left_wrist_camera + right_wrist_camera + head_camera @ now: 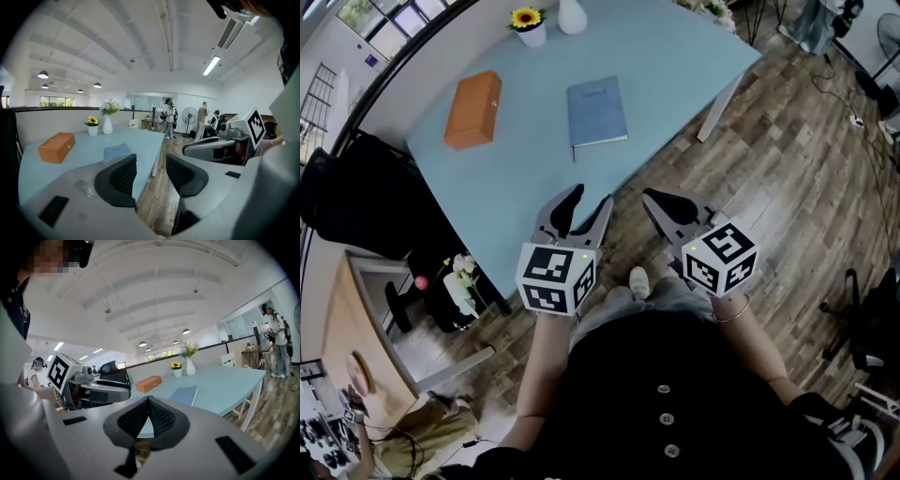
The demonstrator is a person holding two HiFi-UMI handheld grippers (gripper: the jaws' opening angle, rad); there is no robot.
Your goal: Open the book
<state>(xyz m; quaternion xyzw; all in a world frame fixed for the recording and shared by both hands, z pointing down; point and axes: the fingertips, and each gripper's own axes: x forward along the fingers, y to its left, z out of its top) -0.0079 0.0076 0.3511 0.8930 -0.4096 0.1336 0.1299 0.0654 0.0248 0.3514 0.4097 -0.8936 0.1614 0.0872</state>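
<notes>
A closed blue-grey book (597,112) lies flat on the light blue table (525,187), toward its far middle; it also shows as the book (117,151) and the book (183,394) in the gripper views. My left gripper (588,200) hovers over the table's near edge, short of the book, its jaws open with nothing between them. My right gripper (667,200) is held over the wooden floor just off the table's edge, jaws shut and empty.
An orange box (473,110) lies left of the book. A white pot with a sunflower (528,25) and a white vase (572,15) stand at the table's far edge. Black office chairs (356,197) sit at the left. People stand far off (169,117).
</notes>
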